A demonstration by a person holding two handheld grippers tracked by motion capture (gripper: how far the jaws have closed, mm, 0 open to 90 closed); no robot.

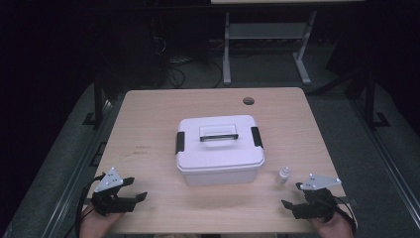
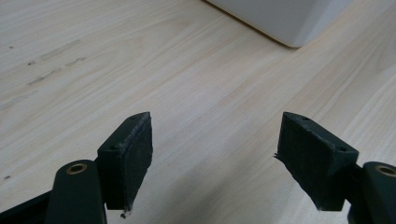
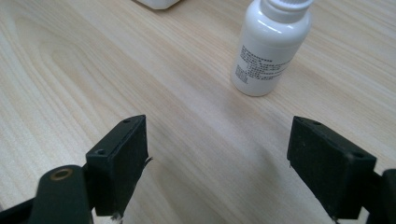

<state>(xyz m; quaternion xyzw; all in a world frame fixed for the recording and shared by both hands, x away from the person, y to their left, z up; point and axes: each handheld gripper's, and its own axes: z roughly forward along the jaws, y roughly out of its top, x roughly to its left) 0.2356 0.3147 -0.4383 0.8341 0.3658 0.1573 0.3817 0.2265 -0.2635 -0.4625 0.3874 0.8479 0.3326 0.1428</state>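
1. Surface: a light wood-grain table (image 1: 148, 129) with a round cable hole (image 1: 248, 101) near its far edge. A few faint dark scuffs mark the top on the left side.
2. Room: dark beyond the table. A grey floor, loose cables and the metal legs of a second table (image 1: 228, 54) stand behind it.
3. A white plastic storage box (image 1: 220, 148) sits at mid-table, lid on, handle lying flat, a black latch at each short end.
4. Left gripper (image 1: 132, 191): held low over the near left corner by a hand (image 1: 96, 225) entering from the bottom edge. It points toward the right, at the box. Jaws stand wide apart with bare table between them; nothing is held.
5. Right gripper (image 1: 292, 196): held low over the near right corner, pointing left and slightly away from the person. Jaws stand wide apart; nothing is gripped.
6. A small white bottle (image 1: 283, 176) stands upright just beside the box's near right corner. It is near the right gripper, ahead of its jaws and off to one side, not touching them.
7. In the left gripper view, a corner of the box (image 2: 285, 21) lies ahead of the jaws, well apart from them.
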